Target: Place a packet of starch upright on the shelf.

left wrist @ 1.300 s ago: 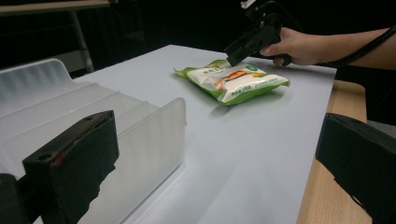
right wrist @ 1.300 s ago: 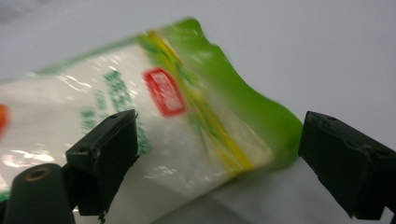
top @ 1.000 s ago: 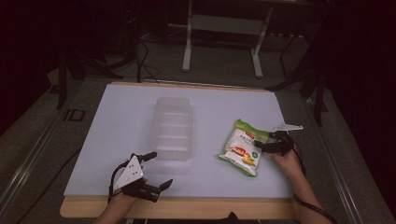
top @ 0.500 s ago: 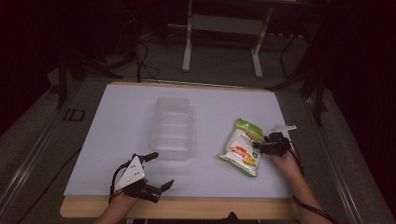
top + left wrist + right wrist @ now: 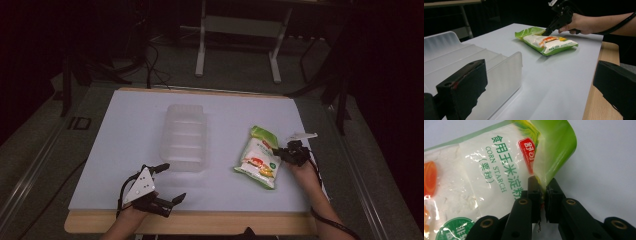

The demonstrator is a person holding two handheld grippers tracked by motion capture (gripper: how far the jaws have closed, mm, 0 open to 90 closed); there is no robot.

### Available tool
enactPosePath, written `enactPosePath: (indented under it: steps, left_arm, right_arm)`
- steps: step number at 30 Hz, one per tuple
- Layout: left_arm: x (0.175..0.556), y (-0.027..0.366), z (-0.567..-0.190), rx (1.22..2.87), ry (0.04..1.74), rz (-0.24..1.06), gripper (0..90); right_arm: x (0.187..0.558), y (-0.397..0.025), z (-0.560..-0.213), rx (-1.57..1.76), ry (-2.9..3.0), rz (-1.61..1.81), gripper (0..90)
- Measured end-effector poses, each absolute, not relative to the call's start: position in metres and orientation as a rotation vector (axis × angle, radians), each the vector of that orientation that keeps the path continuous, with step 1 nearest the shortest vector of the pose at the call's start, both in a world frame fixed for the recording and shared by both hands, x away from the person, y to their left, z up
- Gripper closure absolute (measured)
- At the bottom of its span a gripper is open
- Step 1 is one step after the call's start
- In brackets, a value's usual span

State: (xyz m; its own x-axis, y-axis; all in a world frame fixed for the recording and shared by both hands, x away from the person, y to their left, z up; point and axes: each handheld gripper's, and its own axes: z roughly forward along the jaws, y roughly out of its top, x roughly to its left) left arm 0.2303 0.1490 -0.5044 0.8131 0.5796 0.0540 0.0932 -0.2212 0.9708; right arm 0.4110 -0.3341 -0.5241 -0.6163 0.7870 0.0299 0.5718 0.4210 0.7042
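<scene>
A green and white corn starch bag [image 5: 258,157] lies on the white table right of centre. My right gripper [image 5: 278,152] is shut on the bag's right edge; in the right gripper view the two jaws pinch the green border of the bag [image 5: 499,170], with the gripper [image 5: 543,185] closed tight. The left gripper view shows the bag [image 5: 546,41] with the right gripper [image 5: 547,32] and a hand on it. My left gripper [image 5: 170,182] stands open near the table's front left, just in front of a clear plastic container [image 5: 184,137].
The container's near wall [image 5: 506,75] stands close in front of the left gripper's jaws. The table's wooden front edge [image 5: 200,222] runs below both hands. Dark floor, cables and a metal stand [image 5: 237,30] lie beyond the table's far side.
The bag and my right gripper have shifted slightly left and toward the front. My left gripper has barely moved.
</scene>
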Motion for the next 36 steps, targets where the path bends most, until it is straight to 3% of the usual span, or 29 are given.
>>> enactPosePath:
  steps: [14, 26, 36]
  left_arm:
    - [0.233, 0.15, -0.505, 1.749, 0.518, 0.529, 0.0]
    - [0.235, 0.153, -0.502, 1.746, 0.616, 0.378, 2.8]
    - [0.228, 0.149, -0.495, 1.755, 0.596, 0.471, 0.9]
  right_arm:
    - [0.396, -0.332, -0.494, 1.091, 2.32, 1.078, 85.9]
    - [0.381, -0.322, -0.466, 0.99, 2.275, 1.196, 86.2]
    - [0.365, -0.316, -0.453, 0.924, 2.251, 1.246, 86.2]
